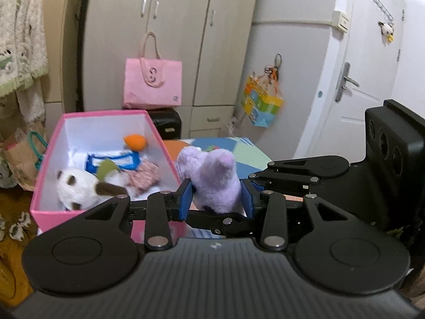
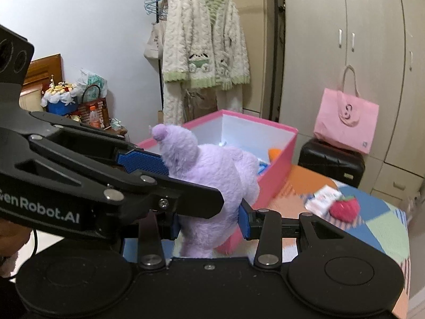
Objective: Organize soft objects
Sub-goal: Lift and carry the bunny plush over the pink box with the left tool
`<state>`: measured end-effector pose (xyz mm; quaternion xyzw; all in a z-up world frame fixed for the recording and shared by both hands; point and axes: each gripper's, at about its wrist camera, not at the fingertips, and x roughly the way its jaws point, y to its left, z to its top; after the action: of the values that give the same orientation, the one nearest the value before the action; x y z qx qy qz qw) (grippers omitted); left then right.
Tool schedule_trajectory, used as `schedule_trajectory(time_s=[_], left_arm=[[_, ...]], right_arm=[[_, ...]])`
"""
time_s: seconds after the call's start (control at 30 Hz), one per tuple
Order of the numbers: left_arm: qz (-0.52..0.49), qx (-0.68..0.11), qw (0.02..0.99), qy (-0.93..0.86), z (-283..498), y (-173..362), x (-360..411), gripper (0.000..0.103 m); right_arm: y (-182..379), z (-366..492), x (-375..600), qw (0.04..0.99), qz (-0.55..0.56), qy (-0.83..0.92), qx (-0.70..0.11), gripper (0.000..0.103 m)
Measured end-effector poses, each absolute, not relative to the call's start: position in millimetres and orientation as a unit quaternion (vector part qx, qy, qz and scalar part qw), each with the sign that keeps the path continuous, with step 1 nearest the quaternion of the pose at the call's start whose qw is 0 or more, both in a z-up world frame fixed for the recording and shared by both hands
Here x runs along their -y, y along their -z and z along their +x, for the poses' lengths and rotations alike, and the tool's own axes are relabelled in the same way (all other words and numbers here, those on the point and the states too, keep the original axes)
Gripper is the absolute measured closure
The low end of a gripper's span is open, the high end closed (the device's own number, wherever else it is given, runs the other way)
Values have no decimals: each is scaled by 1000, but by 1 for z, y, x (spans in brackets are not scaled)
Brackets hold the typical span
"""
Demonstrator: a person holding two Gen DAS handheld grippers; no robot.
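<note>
Two grippers of mine close on the same purple plush toy: my left gripper has its blue pads pressed into the toy's fur on both sides, and my right gripper pinches the toy lower down, with its pads sunk into the plush as well. The toy hangs just beside the near corner of the pink box, above the patchwork blanket. Inside the box lie a white and brown plush dog, an orange toy, a blue-edged cloth and a small patterned fabric piece. On the blanket, well apart from the box, a red strawberry plush rests against a small white packet. A pink tote bag sits on a black suitcase behind the box.
</note>
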<state>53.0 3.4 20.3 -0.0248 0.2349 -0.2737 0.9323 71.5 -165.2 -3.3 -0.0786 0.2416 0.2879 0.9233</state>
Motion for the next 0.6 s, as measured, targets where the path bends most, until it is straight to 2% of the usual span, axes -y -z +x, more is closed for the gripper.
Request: schedule_trajectory(time_s=[0.33, 0.6], left_arm=[[-36, -225, 942, 245, 100, -33, -33, 65], [-68, -256, 937, 229, 147, -17, -52, 65]], right_arm=[[-9, 123, 134, 922, -68, -303, -233, 56], [1, 167, 113, 914, -65, -310, -253, 56]])
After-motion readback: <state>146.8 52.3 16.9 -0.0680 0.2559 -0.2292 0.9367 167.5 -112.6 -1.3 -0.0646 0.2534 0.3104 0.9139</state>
